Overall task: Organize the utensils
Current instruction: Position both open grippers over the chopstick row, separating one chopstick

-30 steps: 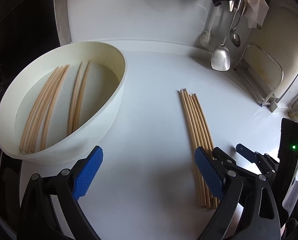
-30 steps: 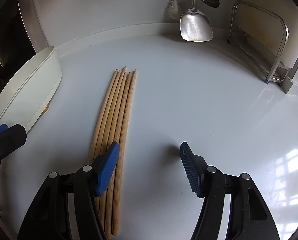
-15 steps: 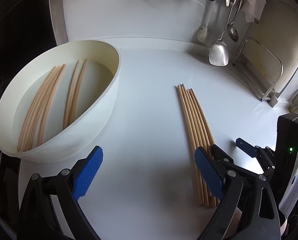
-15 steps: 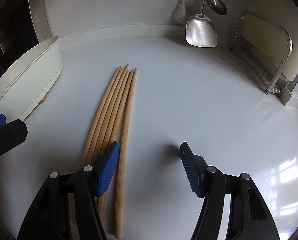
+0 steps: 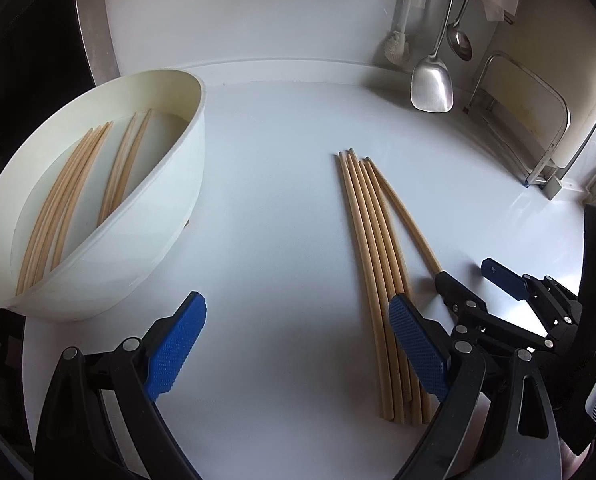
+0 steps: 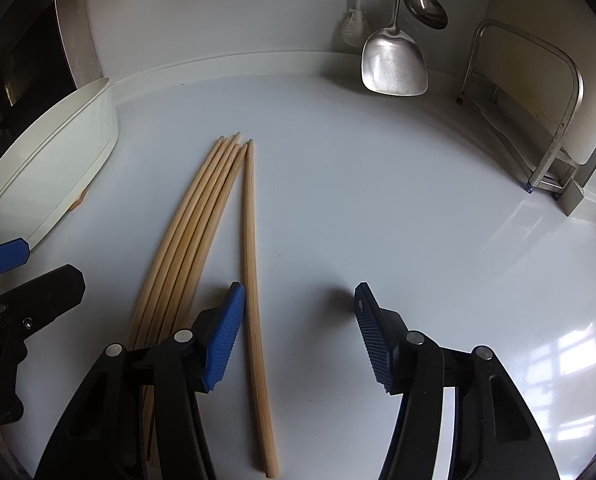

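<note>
White counter [image 6: 377, 200]; chopsticks [image 6: 186, 232] partly hidden behind right gripper [image 6: 298, 332]

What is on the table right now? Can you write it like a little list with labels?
bowl: white bowl, chopsticks lying inside
bundle: chopsticks flat on the counter
stray chopstick: one chopstick split off, between the open jaws
right gripper: open, jaws just closing a little
left gripper: open, empty
wall: spatula hanging
</note>
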Motion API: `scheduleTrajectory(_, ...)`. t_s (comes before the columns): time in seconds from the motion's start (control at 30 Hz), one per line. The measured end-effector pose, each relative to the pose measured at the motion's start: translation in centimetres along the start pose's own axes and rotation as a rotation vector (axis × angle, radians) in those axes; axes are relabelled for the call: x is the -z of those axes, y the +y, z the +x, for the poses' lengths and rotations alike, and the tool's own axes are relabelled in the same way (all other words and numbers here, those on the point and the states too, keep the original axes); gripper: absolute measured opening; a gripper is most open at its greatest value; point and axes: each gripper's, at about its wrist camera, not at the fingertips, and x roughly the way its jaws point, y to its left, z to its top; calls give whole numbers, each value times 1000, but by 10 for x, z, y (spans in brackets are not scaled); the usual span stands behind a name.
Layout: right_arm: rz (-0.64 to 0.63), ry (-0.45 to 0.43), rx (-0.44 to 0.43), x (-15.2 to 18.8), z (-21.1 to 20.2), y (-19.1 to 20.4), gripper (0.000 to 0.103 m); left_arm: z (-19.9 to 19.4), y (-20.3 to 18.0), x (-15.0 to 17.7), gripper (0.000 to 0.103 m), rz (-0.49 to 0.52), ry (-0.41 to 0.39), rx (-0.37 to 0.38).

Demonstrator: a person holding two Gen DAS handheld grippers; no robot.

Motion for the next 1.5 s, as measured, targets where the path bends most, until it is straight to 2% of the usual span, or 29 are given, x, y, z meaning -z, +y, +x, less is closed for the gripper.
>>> scheduleTrajectory(0.17, 6, -5, 10, 1, -1, -15, 55, 12, -8, -1, 91, 2, 22, -20)
scheduleTrajectory(0.37, -7, -54, -14, 2, -13, -22, 55, 26, -13, -4, 91, -1, 34, -50)
scheduleTrajectory(0.73, -5, -51, -32, 2, -13, -26, 55, 41, -10, 0, 91, -20, 76, -60)
scheduleTrajectory(0.97, -9, -41, -41, 0, -9, -25, 55, 43, -14, 4, 91, 2, 101, -67)
scheduleTrajectory(1.5, -58, -19, -27, -3, 1, -15, 55, 46, -4, -6, 94, -11, 100, -95)
